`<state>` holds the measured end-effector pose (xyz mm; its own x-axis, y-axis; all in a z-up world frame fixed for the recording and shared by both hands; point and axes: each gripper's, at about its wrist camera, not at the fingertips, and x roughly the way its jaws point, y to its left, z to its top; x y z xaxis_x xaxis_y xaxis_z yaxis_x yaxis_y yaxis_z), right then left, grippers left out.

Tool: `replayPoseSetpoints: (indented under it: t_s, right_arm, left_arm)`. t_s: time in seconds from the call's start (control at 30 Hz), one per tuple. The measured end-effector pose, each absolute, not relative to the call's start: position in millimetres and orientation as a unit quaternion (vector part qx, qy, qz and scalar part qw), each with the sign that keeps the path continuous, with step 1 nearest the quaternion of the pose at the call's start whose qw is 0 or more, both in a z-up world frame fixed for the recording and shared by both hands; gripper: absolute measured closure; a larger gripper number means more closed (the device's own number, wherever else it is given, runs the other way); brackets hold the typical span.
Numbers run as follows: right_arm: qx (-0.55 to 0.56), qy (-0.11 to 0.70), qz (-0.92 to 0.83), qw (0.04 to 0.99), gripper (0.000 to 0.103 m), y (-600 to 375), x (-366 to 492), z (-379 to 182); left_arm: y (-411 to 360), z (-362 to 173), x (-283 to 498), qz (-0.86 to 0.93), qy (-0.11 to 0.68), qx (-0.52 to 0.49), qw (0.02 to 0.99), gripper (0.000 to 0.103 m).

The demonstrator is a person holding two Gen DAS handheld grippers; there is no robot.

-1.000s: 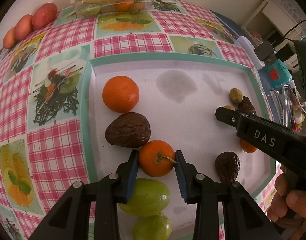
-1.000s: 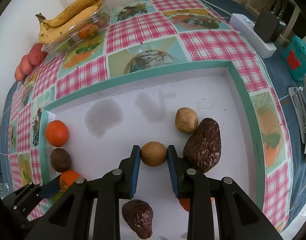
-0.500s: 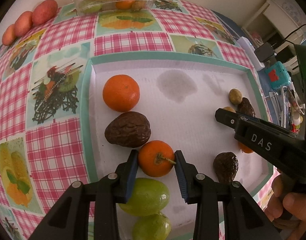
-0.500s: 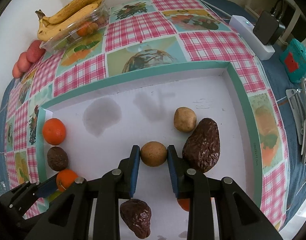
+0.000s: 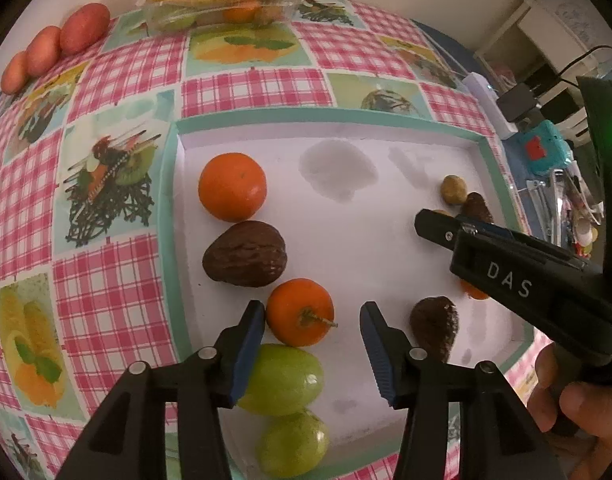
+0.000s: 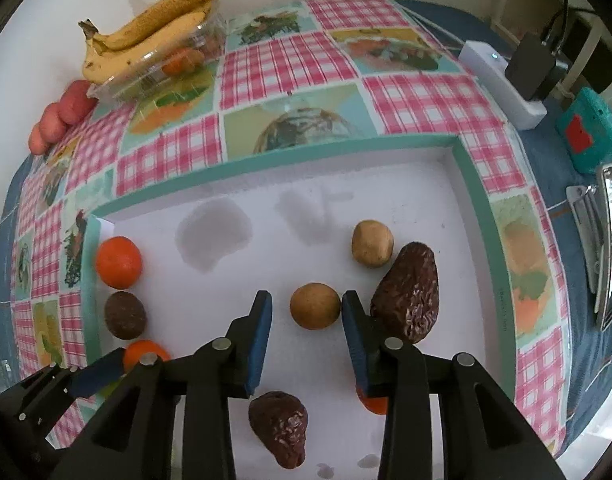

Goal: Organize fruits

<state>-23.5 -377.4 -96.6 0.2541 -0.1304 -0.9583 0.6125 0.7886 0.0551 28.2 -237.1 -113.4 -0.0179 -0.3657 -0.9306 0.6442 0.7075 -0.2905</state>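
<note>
While both claws hang low over the white tray point(image 6: 471, 200), neither has hold of anything. The left claw point(image 5: 311, 330) is spread wide, its left pad close against a small stemmed orange point(image 5: 300, 312) and its right pad well clear of it, so the fruit is judged to be set down in line rather than gripped. Nearest on that side, two green fruits point(image 5: 284, 378) lie under the claw, then the small orange, a wrinkled dark avocado point(image 5: 246, 254) and a larger orange point(image 5: 232, 186), all ranged along the tray's left wall, seemingly as a sorted column.

The right claw point(image 6: 306, 320) is likewise parted around a round tan fruit point(image 6: 314, 306), which rests on the tray floor touching the right pad, with a gap on the left. Nearest under this claw a shrivelled dark fruit point(image 6: 280, 426) is seen; just beside the right pad lies a long wrinkled avocado point(image 6: 407, 290), and beyond it a second tan fruit point(image 6: 371, 243).

Farther off, on the checked cloth of the bench point(image 6: 290, 64), a clear plastic punnet point(image 6: 154, 70) holds small orange and green fruits, with bananas point(image 6: 158, 20) laid over it.
</note>
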Motion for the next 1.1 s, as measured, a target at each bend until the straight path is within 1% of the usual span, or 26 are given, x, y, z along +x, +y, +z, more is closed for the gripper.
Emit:
replayPoseSetpoints:
  t_s: [0.27, 0.5, 0.57, 0.63, 0.7, 0.73, 0.77, 0.8, 0.83, 0.87, 0.9, 0.97, 1.07, 1.1]
  right_arm:
    - [0.206, 0.547, -0.243, 0.774, 0.066, -374.1, -24.6, -75.6]
    - [0.201, 0.542, -0.236, 0.781, 0.066, -371.6, -26.5, -64.8]
    - [0.197, 0.542, -0.235, 0.782, 0.066, -369.4, -26.4, -62.1]
    - [0.194, 0.542, -0.235, 0.783, 0.066, -367.3, -26.7, -60.7]
    - [0.193, 0.542, -0.233, 0.784, 0.066, -366.4, -25.4, -60.3]
    - [0.192, 0.542, -0.232, 0.785, 0.066, -365.7, -25.3, -60.1]
    - [0.192, 0.542, -0.232, 0.784, 0.064, -364.8, -25.1, -60.1]
    - [0.190, 0.543, -0.233, 0.784, 0.051, -364.0, -24.5, -60.5]
    - [0.188, 0.543, -0.235, 0.784, 0.043, -363.4, -24.2, -60.8]
    - [0.186, 0.543, -0.236, 0.784, 0.030, -362.9, -23.8, -61.0]
    - [0.184, 0.543, -0.238, 0.784, 0.028, -362.4, -23.5, -61.2]
    - [0.183, 0.544, -0.238, 0.783, 0.027, -362.7, -22.8, -62.4]
    - [0.177, 0.545, -0.244, 0.782, 0.018, -362.5, -22.7, -63.5]
    - [0.172, 0.547, -0.247, 0.782, 0.017, -361.9, -22.5, -64.0]
  left_arm:
    - [-226.2, -92.3, 31.5, -0.372, 0.600, 0.108, 0.700, 0.049]
    - [-206.8, -80.9, 51.6, -0.359, 0.600, 0.070, 0.711, 0.047]
    - [-198.1, -78.6, 60.9, -0.344, 0.599, 0.053, 0.721, 0.042]
    - [-188.5, -76.8, 68.6, -0.326, 0.595, 0.045, 0.733, 0.038]
    - [-180.0, -77.2, 76.7, -0.298, 0.592, 0.045, 0.748, 0.031]
    - [-176.5, -78.4, 80.3, -0.281, 0.589, 0.048, 0.756, 0.025]
    - [-173.9, -79.4, 82.5, -0.267, 0.586, 0.051, 0.763, 0.021]
    - [-170.6, -81.1, 85.2, -0.253, 0.585, 0.054, 0.768, 0.019]
    - [-166.2, -83.3, 88.4, -0.238, 0.586, 0.055, 0.773, 0.014]
    - [-163.3, -84.9, 90.3, -0.227, 0.585, 0.054, 0.777, 0.012]
    - [-159.8, -86.9, 92.8, -0.212, 0.583, 0.054, 0.782, 0.012]
    - [-150.6, -89.9, 96.4, -0.199, 0.581, 0.059, 0.787, 0.004]
    - [-145.2, -93.5, 97.3, -0.190, 0.575, 0.070, 0.793, 0.002]
    - [-144.5, -94.5, 97.6, -0.188, 0.574, 0.074, 0.794, 0.001]
